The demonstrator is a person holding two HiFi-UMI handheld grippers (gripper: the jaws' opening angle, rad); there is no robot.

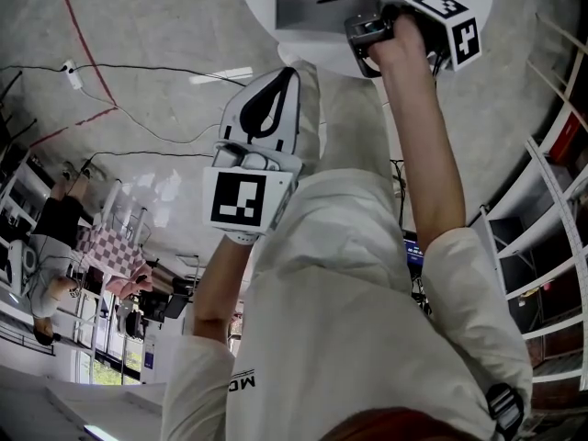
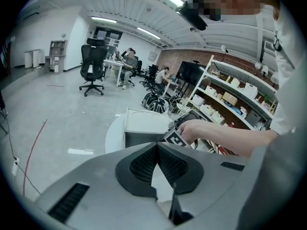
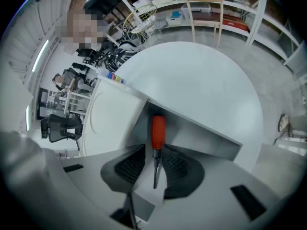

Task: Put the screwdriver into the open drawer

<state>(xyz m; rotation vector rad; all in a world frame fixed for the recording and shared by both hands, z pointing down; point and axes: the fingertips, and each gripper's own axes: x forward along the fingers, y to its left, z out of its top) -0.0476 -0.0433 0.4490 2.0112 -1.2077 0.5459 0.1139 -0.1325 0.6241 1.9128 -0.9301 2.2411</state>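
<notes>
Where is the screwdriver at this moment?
In the right gripper view, the screwdriver lies in the open drawer, between the parted fingers of the right gripper, orange handle pointing away.

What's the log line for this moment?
screwdriver: in open drawer, handle inward | right gripper: jaws apart around shaft, no pad contact seen | left gripper: shut, empty, clear of drawer

The head view's top edge cuts off the drawer [image 1: 308, 9].
</notes>
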